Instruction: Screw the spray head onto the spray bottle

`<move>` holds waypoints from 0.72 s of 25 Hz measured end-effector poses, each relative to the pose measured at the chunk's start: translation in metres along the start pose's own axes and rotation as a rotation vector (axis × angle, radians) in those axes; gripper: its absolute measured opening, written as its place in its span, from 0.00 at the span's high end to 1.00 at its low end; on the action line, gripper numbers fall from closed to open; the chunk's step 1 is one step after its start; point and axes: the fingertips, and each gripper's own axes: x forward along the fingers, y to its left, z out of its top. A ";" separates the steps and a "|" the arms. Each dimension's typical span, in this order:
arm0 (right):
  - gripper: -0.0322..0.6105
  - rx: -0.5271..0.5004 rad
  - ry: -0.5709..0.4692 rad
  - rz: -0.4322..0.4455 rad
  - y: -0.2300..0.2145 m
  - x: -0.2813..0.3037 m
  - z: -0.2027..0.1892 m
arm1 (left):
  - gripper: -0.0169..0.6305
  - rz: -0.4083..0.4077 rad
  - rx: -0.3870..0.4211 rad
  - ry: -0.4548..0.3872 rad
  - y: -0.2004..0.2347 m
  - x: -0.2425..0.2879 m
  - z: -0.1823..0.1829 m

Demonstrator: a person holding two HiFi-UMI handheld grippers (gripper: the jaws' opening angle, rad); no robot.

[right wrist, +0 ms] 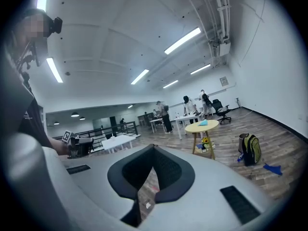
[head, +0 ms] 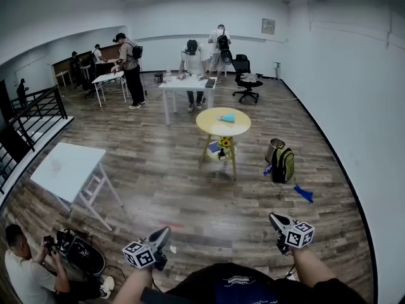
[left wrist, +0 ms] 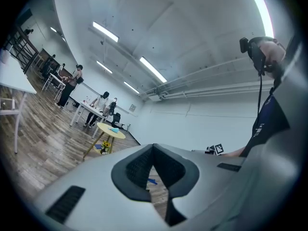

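The left tool (head: 164,233) and the right tool (head: 274,219) are closed and empty above the wood floor (head: 190,189), well apart from the round yellow bench (head: 207,125) bearing a small blue thing (head: 227,117) (too far to tell if it's the spray bottle).

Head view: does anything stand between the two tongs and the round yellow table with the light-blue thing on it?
Nothing visible does: only wooden floor lies between the left tongs, the right tongs and the round yellow table. The white table and the green backpack stand aside. No spray bottle can be made out.
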 end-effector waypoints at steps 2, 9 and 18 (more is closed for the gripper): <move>0.96 0.000 0.004 -0.001 0.003 -0.001 -0.001 | 0.97 0.000 -0.008 -0.003 0.000 -0.003 -0.001; 0.96 0.006 0.026 -0.010 0.021 0.011 -0.008 | 0.97 -0.006 -0.040 -0.002 0.015 -0.024 -0.008; 0.96 0.022 0.031 -0.024 0.101 0.079 -0.013 | 0.97 0.001 -0.049 0.004 0.080 -0.097 0.034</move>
